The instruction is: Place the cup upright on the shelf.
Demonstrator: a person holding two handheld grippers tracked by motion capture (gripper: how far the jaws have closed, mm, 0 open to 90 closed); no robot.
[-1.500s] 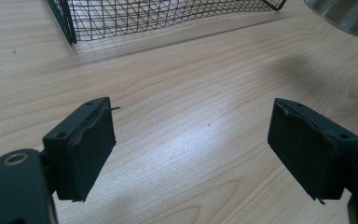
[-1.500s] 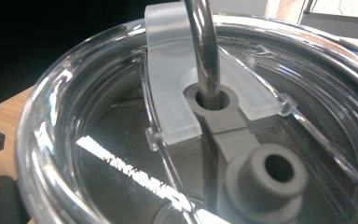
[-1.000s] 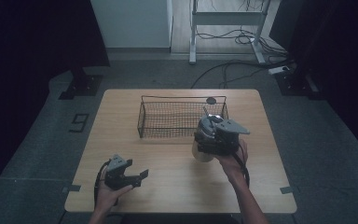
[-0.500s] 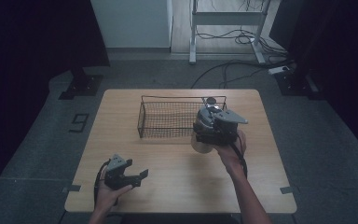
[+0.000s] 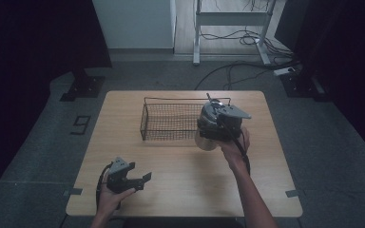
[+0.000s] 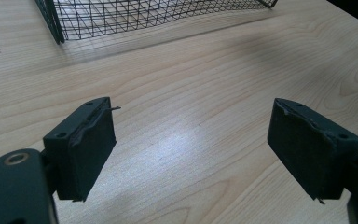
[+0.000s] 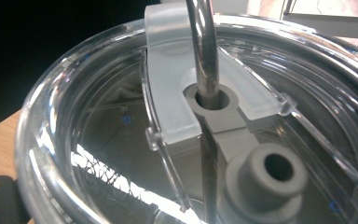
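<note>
The tumbler (image 5: 208, 135), a clear cup with a see-through lid and a metal straw (image 7: 204, 51), is in your right gripper (image 5: 217, 124), held at the right end of the wire basket (image 5: 171, 121), just at its near rim. From above it looks lifted off the table (image 5: 180, 190), though the angle makes that hard to be sure of. In the right gripper view, the lid's frosted slider and grey spout sit right under the camera, the straw passing through its grey hole. The basket looks empty through its mesh. Your right jaws are pinched on the tumbler. Your left gripper (image 5: 132, 179) sits at the table's near left, jaws spread wide over bare wood, touching nothing. No writing can be read anywhere.
</note>
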